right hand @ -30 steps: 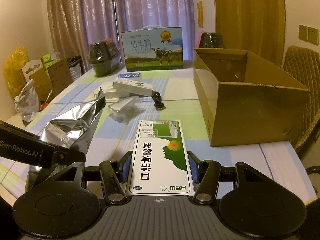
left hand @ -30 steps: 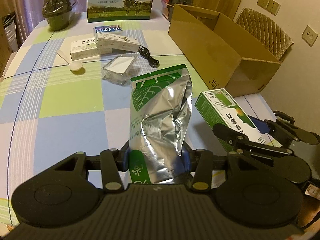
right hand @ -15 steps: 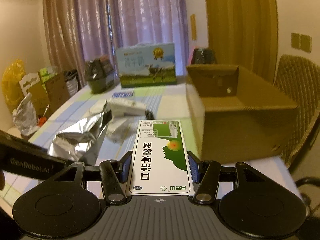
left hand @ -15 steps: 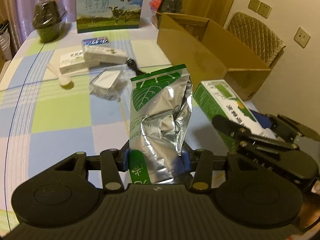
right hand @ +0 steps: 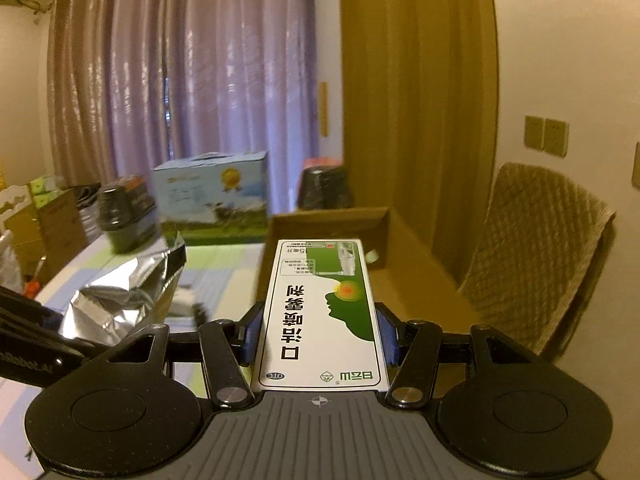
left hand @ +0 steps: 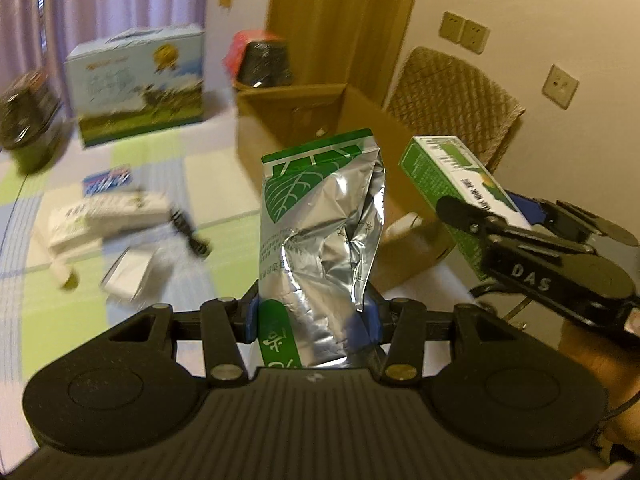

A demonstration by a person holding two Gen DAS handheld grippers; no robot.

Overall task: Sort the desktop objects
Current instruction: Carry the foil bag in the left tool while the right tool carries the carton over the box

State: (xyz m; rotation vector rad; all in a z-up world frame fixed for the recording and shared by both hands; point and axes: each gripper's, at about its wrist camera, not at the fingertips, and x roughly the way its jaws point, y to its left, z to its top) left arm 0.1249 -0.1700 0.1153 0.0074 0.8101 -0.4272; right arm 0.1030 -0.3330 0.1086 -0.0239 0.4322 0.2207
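Note:
My left gripper (left hand: 312,316) is shut on a crumpled silver foil bag with green print (left hand: 320,224), held upright above the table. My right gripper (right hand: 319,334) is shut on a flat green-and-white medicine box (right hand: 322,312). In the left wrist view that box (left hand: 452,184) and the right gripper (left hand: 520,220) hang to the right of the bag. Behind both stands an open brown cardboard box (left hand: 320,120); its open top (right hand: 400,252) lies just beyond the medicine box. The foil bag (right hand: 128,292) shows at the left of the right wrist view.
On the checked tablecloth (left hand: 168,160) lie white packets (left hand: 104,212), a blue-labelled packet (left hand: 106,180), a black cable (left hand: 188,232) and a clear pouch (left hand: 128,272). A milk carton case (left hand: 140,88) and dark tubs (left hand: 28,116) stand at the back. A woven chair (right hand: 532,256) is on the right.
Both grippers have risen and tilted up with their loads and moved toward the cardboard box. The table items now sit lower and blurred in view.

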